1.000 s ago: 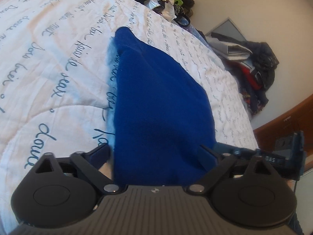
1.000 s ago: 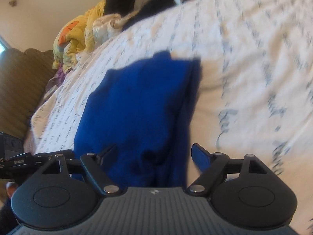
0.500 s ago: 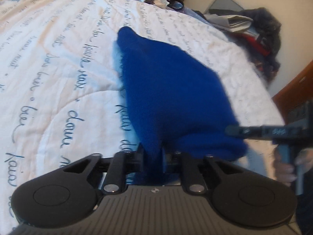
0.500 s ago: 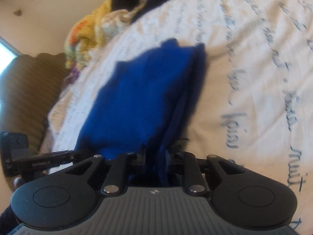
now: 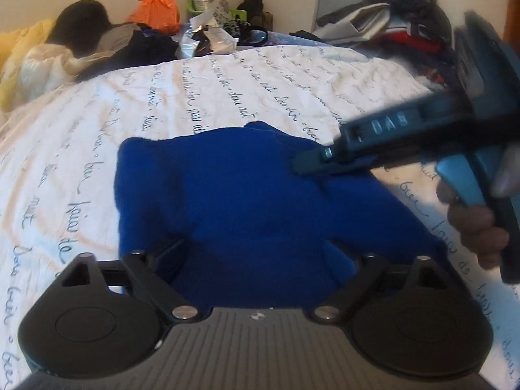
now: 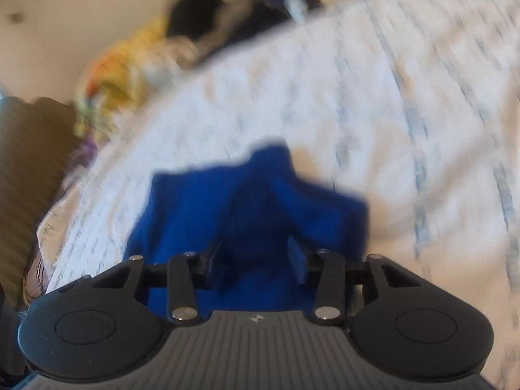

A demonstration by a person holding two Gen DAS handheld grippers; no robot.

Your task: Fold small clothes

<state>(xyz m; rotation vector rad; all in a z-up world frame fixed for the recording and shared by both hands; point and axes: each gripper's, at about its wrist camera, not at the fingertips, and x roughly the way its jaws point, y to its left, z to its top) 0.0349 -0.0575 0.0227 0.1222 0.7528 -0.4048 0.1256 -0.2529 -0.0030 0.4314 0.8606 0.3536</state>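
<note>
White bedding [image 5: 292,74] printed with script carries the blue garment [image 5: 247,195] near its front edge, clutter heaped along the far edge. Both claws are opening: the left gripper [image 5: 256,253] wide, the right gripper [image 6: 256,260] narrower, cloth between each pair (neither visibly pinching). A snagged pad could drag the fold open. It looks soft, fleecy, doubled over, edges uneven.

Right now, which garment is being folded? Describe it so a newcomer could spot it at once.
Start at the white bedspread printed with handwritten script. The blue fleece garment lies on it, away from the clutter at the bed's far edge. It is the only solid blue piece on the spread.
</note>
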